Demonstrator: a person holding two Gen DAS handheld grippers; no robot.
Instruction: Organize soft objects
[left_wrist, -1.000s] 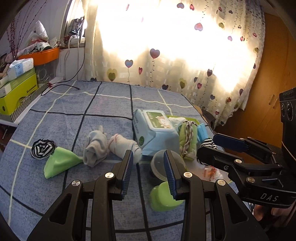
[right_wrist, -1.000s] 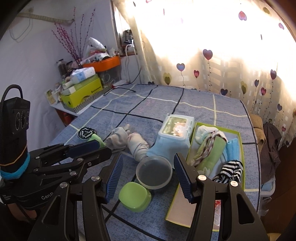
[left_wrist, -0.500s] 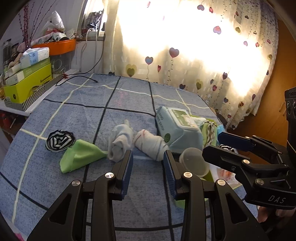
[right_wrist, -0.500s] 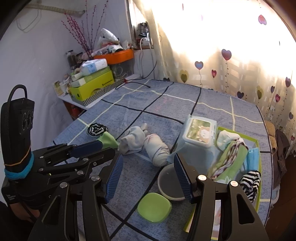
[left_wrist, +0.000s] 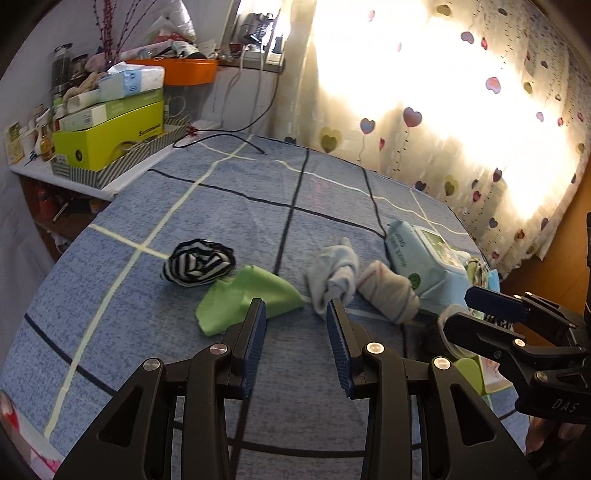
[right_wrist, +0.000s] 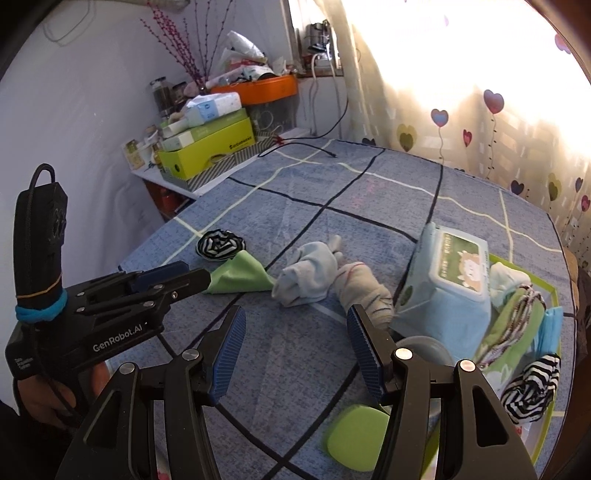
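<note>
Both grippers have swung over to the left since a second ago, away from the round clear plastic tub (right_wrist: 424, 347) and toward the socks. The left gripper (left_wrist: 295, 317) hangs above the blue checked cloth on the desk (left_wrist: 221, 229), jaws partly open with nothing between them. Just past its tips lie the flat green cloth (left_wrist: 251, 295) and the rolled pale blue sock (left_wrist: 334, 275). The black-and-white striped sock ball (left_wrist: 197, 262) touches the green cloth's far corner. The rolled cream sock with thin stripes (left_wrist: 386, 291) sits beside the blue one, next to the light blue pack of wet wipes (right_wrist: 448, 280). The right gripper (right_wrist: 295, 328) has wide, empty jaws. The green tray (right_wrist: 554, 291) on the right holds more rolled socks and cloths.
</note>
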